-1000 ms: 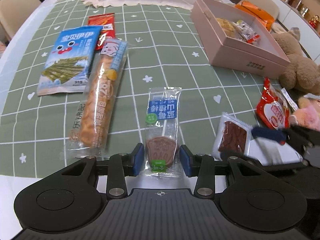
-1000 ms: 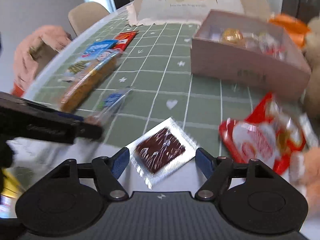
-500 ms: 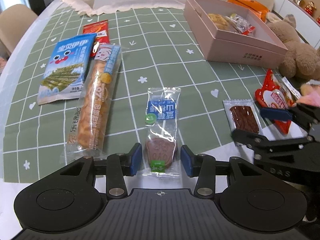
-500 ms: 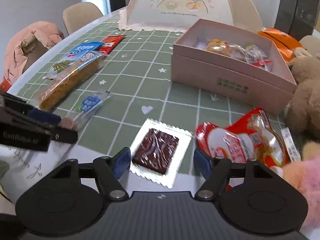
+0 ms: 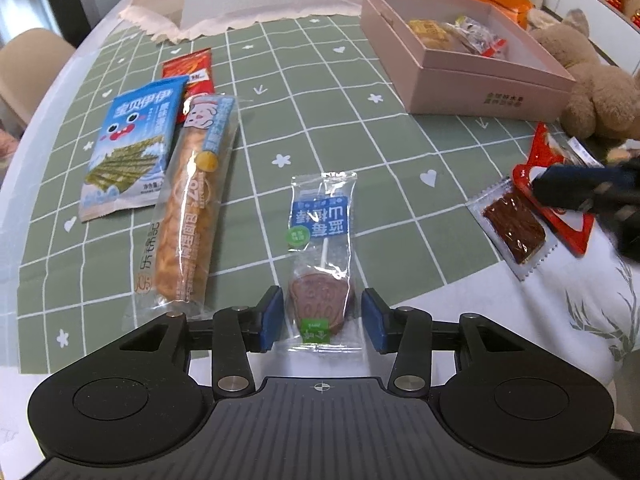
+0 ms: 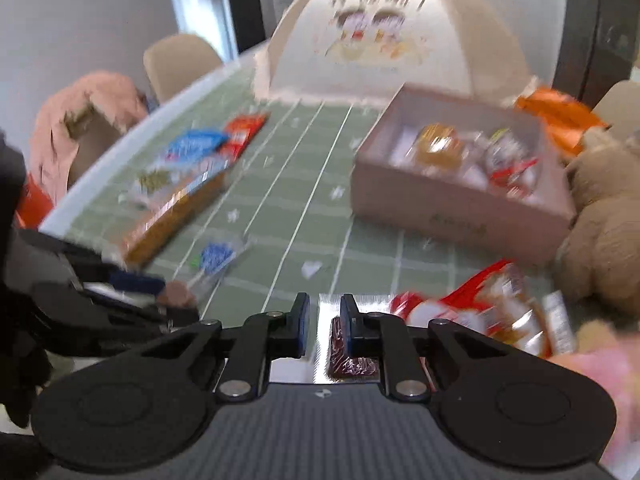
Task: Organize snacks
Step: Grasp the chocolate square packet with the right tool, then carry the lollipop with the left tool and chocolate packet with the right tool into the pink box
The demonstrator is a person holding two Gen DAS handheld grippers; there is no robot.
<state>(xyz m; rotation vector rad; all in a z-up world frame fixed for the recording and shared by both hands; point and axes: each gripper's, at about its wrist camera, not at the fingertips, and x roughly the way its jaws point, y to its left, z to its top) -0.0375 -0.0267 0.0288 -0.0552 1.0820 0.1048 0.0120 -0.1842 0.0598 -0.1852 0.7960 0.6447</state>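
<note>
My left gripper (image 5: 322, 322) is open, its blue pads on either side of a clear-wrapped lollipop (image 5: 322, 258) that lies on the green checked tablecloth (image 5: 340, 128). My right gripper (image 6: 324, 320) has its jaws closed to a narrow gap over a silver packet of a dark brown snack (image 6: 352, 354); the packet also shows in the left wrist view (image 5: 513, 229). A pink open box (image 5: 460, 52) with several wrapped snacks stands at the far right, also in the right wrist view (image 6: 460, 204).
A blue seaweed packet (image 5: 128, 148), a long biscuit pack (image 5: 190, 216) and a red packet (image 5: 190, 70) lie at the left. A red-and-white bag (image 6: 492, 308) and a brown teddy bear (image 5: 596, 96) are at the right. A white food cover (image 6: 392, 40) stands behind.
My right gripper has narrowed from wide open around the brown snack packet and the view is now blurred with motion. My left gripper stays open around the lollipop.
</note>
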